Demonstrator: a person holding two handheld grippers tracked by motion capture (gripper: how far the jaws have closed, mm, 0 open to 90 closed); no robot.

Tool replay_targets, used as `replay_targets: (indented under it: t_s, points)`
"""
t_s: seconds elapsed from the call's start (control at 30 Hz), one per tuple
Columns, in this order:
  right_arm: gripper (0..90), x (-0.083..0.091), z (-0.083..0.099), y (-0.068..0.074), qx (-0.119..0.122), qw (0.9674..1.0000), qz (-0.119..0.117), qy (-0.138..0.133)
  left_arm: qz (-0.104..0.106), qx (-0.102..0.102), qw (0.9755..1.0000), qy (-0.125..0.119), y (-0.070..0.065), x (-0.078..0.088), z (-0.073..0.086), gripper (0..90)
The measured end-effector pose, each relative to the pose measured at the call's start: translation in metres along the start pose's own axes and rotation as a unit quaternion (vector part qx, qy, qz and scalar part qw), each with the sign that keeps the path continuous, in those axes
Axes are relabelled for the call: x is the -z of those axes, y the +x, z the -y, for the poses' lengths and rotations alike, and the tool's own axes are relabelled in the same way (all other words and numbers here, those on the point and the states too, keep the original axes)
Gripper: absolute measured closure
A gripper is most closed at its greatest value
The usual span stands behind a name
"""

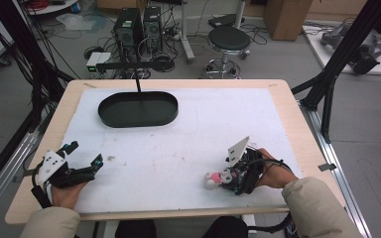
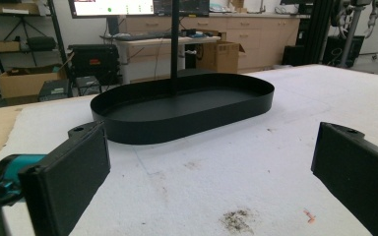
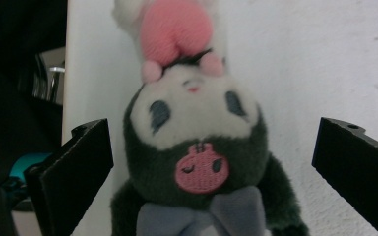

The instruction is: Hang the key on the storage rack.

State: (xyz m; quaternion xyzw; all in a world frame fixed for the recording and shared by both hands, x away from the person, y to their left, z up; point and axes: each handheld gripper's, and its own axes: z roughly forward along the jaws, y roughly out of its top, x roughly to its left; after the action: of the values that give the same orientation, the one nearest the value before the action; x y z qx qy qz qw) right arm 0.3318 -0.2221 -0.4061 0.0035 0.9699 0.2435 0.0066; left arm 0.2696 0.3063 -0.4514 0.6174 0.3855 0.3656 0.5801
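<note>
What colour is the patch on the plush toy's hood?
Pink, on the dark plush toy; the patch shows best in the right gripper view.

tray (image 2: 187, 115): smooth, matt black, looks like thin metal or plastic; cannot tell which
mat (image 2: 256, 177): white, soft and slightly rough, foam-like, with dirty smudges
table (image 1: 287, 106): pale wood, smooth edge
toy (image 3: 197, 147): fuzzy plush cloth, dark body, white face, pink knit-like cap, embroidered pink patch, grey fabric bow
stool (image 1: 229, 38): black padded seat, shiny metal base

A wooden table (image 1: 287, 106) carries a white mat (image 1: 218, 124), bearing a black oval tray (image 1: 138, 109) and plush toy (image 1: 217, 178).
</note>
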Motion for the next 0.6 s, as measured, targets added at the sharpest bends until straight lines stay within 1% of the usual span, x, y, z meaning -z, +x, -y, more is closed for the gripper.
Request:
replay_targets:
  t_s: [0.03,0.07,0.1,0.17,0.2,0.23,0.3,0.33,0.37,0.4,0.57,0.6]
  points:
    - [1.1,0.0000,0.0000,0.0000,0.000,1.0000,0.000,0.000,0.000,0.000,1.0000,0.000,0.0000,0.0000,0.0000,1.7]
    - [6.3,-0.0019,-0.0004,0.0001,0.004,1.0000,0.001,0.007,0.000,0.000,1.0000,0.000,0.0000,0.0000,0.0000,1.7]
    - [8.3,-0.0022,-0.0005,-0.0007,0.006,0.9999,-0.002,0.010,-0.001,0.000,1.0000,0.000,-0.0001,-0.0001,0.0000,1.7]
    - [20.9,-0.0031,-0.0004,-0.0035,0.001,0.9999,-0.010,0.013,0.000,-0.001,1.0000,0.001,-0.0001,0.0000,-0.0001,1.7]
    - [23.0,-0.0029,-0.0004,-0.0044,-0.002,0.9997,-0.017,0.017,0.000,-0.001,1.0000,0.000,-0.0002,0.0000,0.0000,1.7]
    - [27.6,-0.0023,-0.0004,-0.0041,-0.009,0.9995,-0.022,0.020,0.000,-0.001,1.0000,0.000,-0.0002,0.0000,0.0000,1.7]
    - [34.4,-0.0026,-0.0010,-0.0048,0.003,0.9994,-0.029,0.018,-0.001,0.000,1.0000,0.000,-0.0002,0.0000,0.0000,1.7]
    - [36.2,-0.0021,-0.0014,-0.0038,0.000,0.9992,-0.032,0.023,-0.001,-0.001,1.0000,0.001,-0.0001,0.0000,-0.0001,1.7]
    - [36.2,-0.0021,-0.0014,-0.0038,0.000,0.9992,-0.032,0.023,-0.001,-0.001,1.0000,0.001,-0.0001,0.0000,-0.0001,1.7]
    - [38.5,-0.0012,-0.0014,-0.0039,-0.002,0.9992,-0.032,0.023,-0.002,-0.001,1.0000,0.001,-0.0003,-0.0002,-0.0001,1.7]
    - [40.6,-0.0002,-0.0013,-0.0043,-0.015,0.9991,-0.032,0.024,0.000,-0.002,1.0000,0.001,-0.0002,0.0000,-0.0002,1.7]
    - [40.8,-0.0002,-0.0012,-0.0050,-0.013,0.9993,-0.029,0.021,-0.001,0.002,1.0000,-0.001,-0.0003,-0.0003,-0.0001,1.7]
